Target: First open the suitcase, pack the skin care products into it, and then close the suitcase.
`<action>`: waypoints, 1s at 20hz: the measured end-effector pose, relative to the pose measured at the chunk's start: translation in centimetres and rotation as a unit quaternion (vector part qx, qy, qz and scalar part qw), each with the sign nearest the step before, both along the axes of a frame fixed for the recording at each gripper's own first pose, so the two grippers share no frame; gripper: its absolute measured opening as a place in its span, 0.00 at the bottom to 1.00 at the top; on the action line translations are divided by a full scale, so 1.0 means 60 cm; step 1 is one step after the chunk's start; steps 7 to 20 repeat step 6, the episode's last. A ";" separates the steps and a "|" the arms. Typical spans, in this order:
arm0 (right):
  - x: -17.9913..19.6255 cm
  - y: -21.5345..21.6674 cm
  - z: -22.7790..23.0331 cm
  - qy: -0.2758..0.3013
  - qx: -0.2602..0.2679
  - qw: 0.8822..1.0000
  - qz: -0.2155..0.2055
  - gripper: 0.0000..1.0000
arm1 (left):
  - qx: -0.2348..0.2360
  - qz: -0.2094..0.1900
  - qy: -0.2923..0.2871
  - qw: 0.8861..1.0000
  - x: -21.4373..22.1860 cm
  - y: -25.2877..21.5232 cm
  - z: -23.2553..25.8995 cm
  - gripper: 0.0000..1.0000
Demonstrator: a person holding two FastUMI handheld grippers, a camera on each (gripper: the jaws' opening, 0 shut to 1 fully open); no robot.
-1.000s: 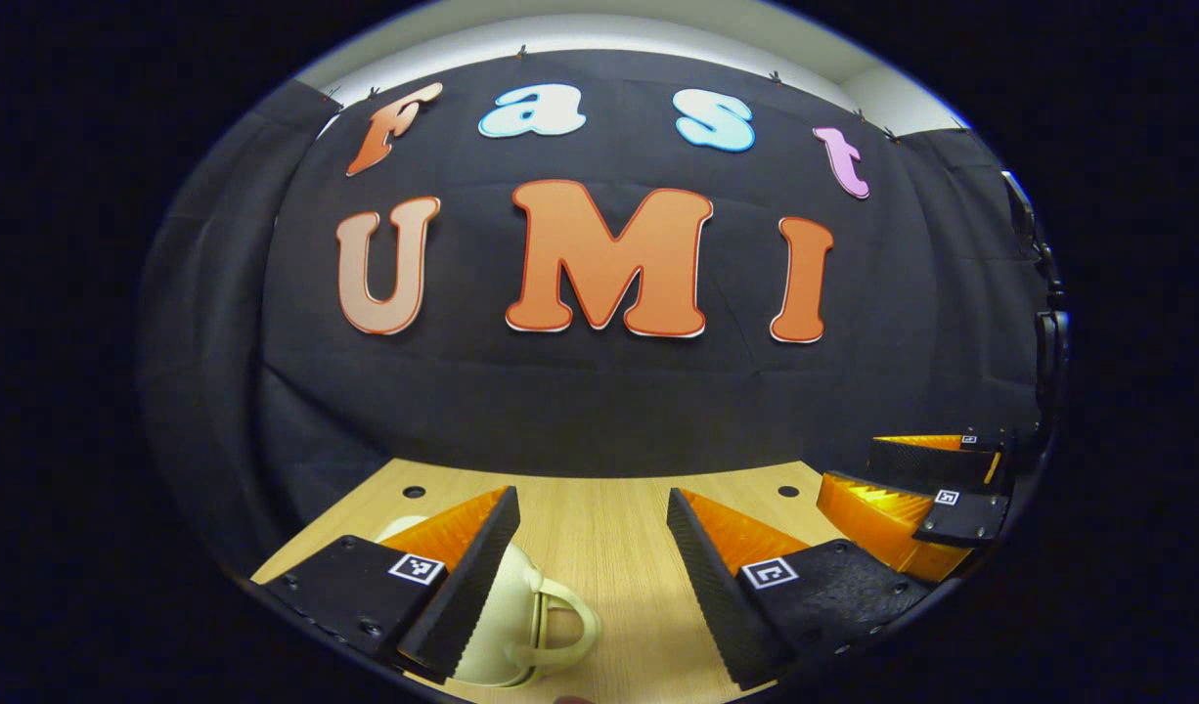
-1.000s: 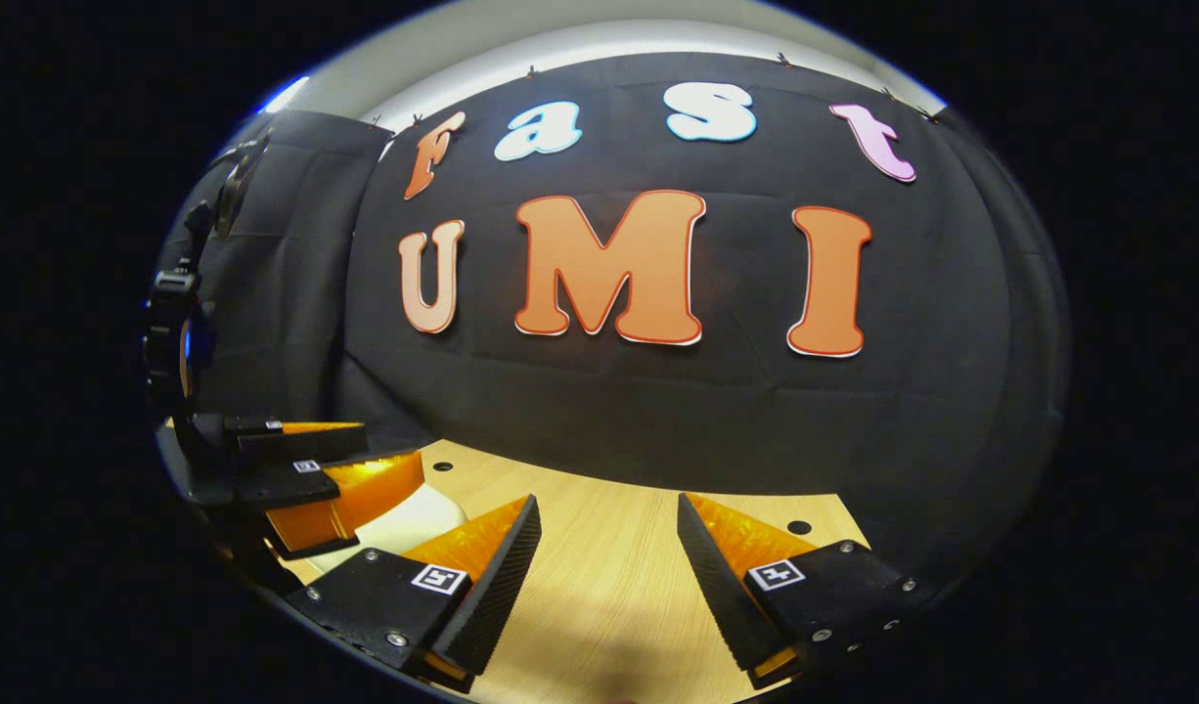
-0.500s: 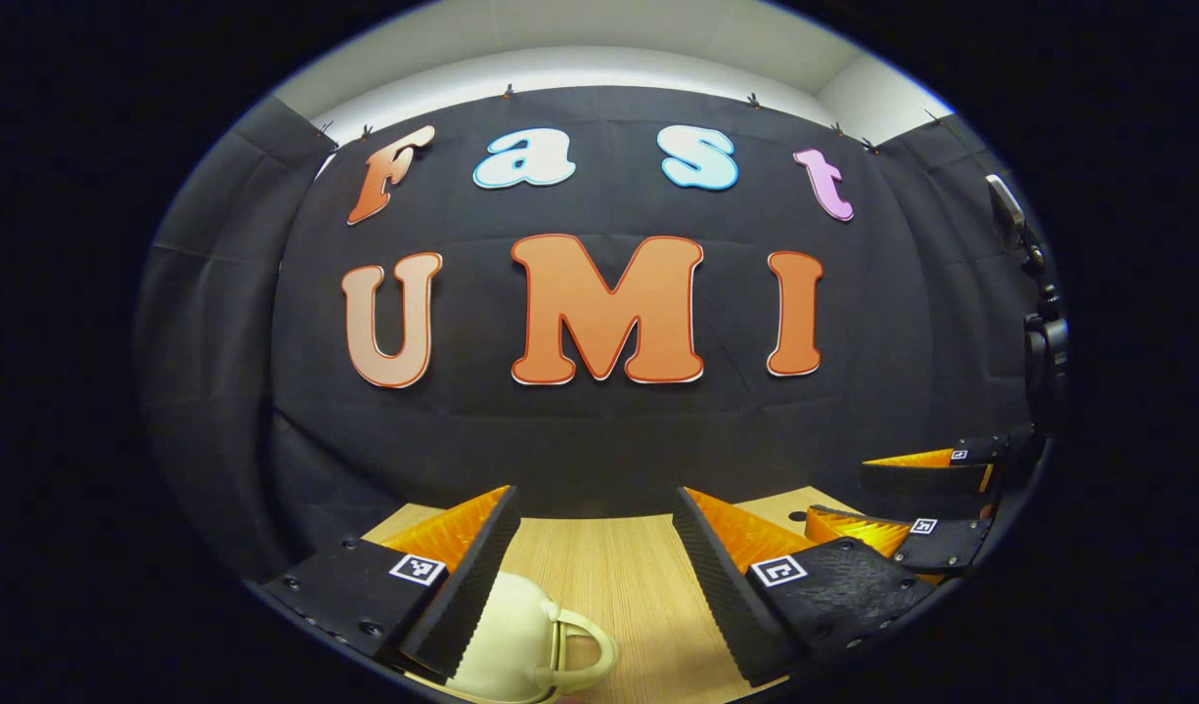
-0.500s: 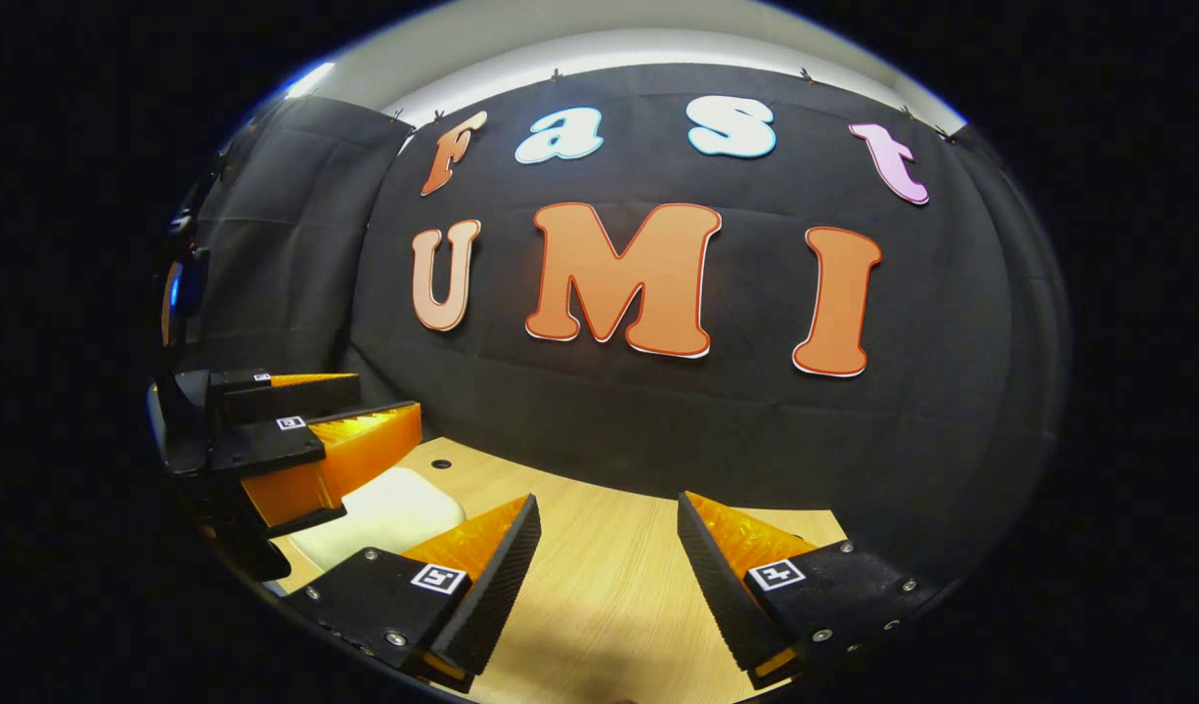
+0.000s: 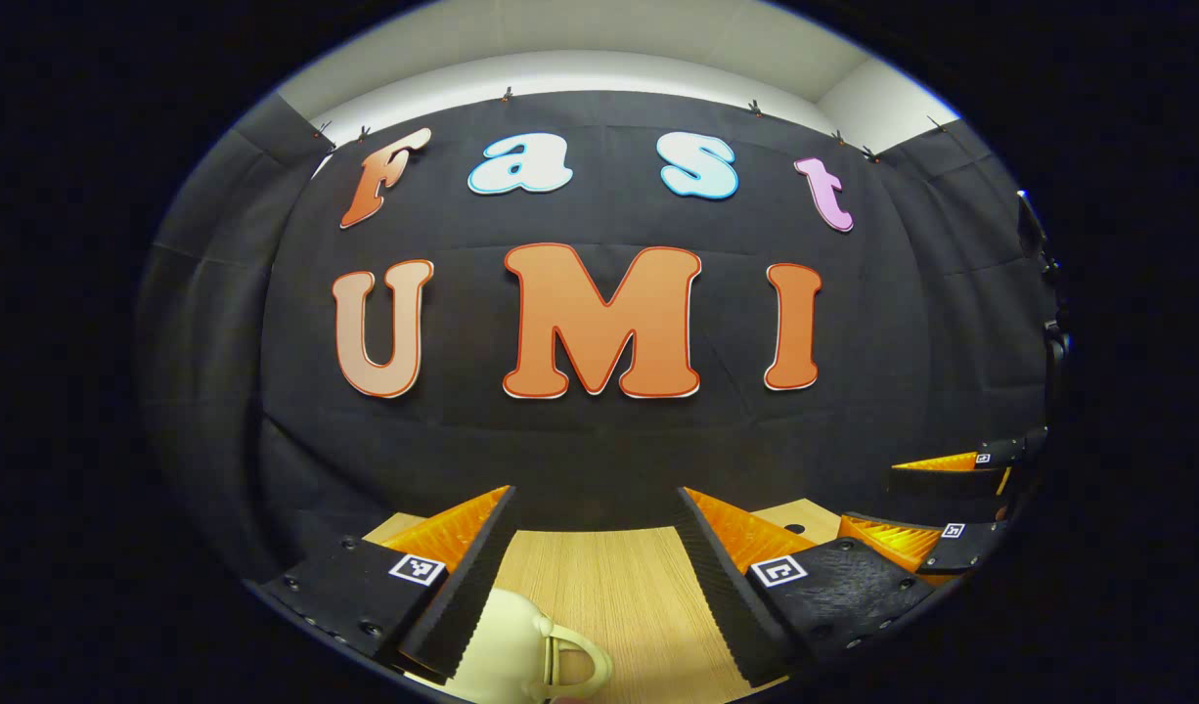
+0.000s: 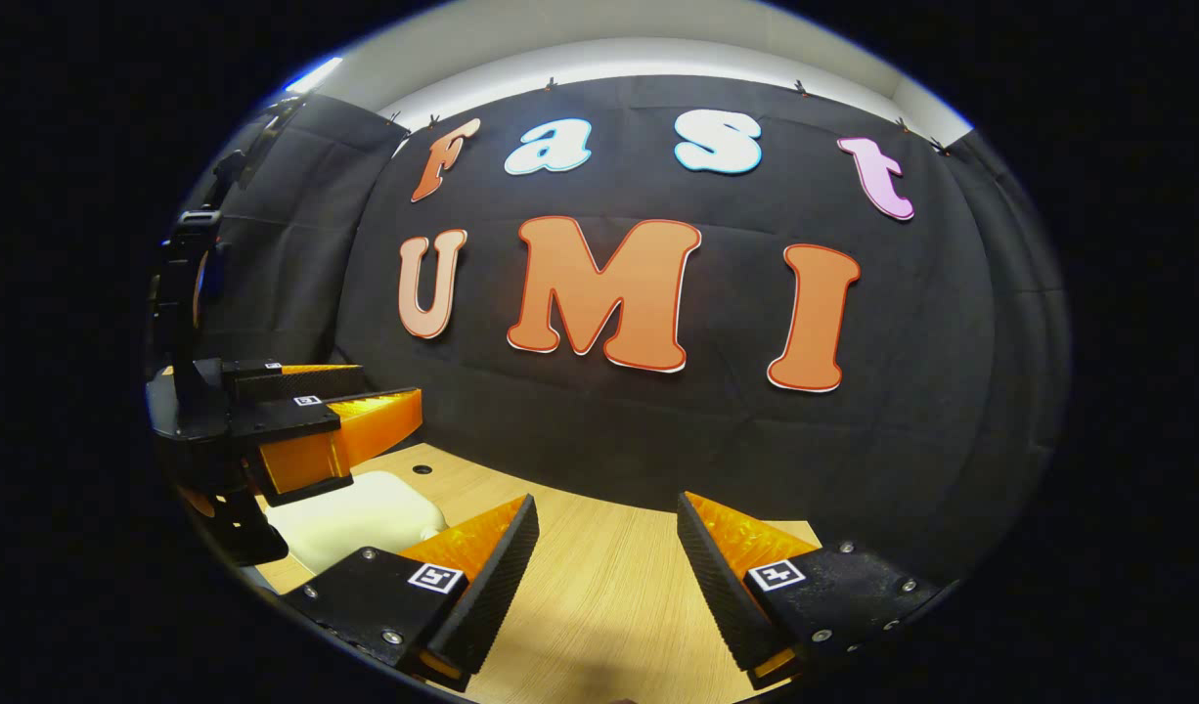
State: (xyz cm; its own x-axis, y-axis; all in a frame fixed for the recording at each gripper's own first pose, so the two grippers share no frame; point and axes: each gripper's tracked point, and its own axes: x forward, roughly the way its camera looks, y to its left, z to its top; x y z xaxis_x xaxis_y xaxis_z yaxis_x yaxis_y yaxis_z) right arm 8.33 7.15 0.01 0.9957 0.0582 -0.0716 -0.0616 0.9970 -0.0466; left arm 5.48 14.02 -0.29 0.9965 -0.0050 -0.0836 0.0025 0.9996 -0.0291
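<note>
Booth: wooden table (image 6: 599, 596) up front, black cloth wall (image 6: 658, 430) right behind it, pale ceiling strip on top. Pretty bare setup tbh.

Left gripper (image 5: 592, 562): fingers spread wide, nothing pinched between them. In the right gripper view it hangs off to the side, just above the suitcase.

Right gripper (image 6: 607, 577): same deal, fingers apart and holding nothing, bare tabletop underneath.

Suitcase (image 5: 521, 650): small cream one with a carry handle, sitting on the table at the bottom edge of the left gripper view, partly tucked under the left gripper's inner finger. In the right gripper view its rounded shell (image 6: 350, 518) looks shut.

Skin care products: can't spot any from these angles, so no idea where they're parked.

Progress: basically square one, I'd say. Case looks unopened, nothing packed. Opening, loading and closing are all left to do.

Holes: a few small dark ones in the tabletop near the wall (image 6: 422, 469).
</note>
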 end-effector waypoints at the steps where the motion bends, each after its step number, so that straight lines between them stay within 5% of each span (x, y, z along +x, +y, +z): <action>1: 0.000 -0.006 0.002 -0.003 -0.001 1.000 -0.004 0.90 | -0.002 -0.001 -0.005 1.000 0.000 -0.004 0.005 0.98; 20: 0.005 -0.016 0.007 -0.019 0.004 1.000 -0.017 0.91 | 0.009 -0.010 0.000 1.000 -0.005 -0.025 0.000 0.96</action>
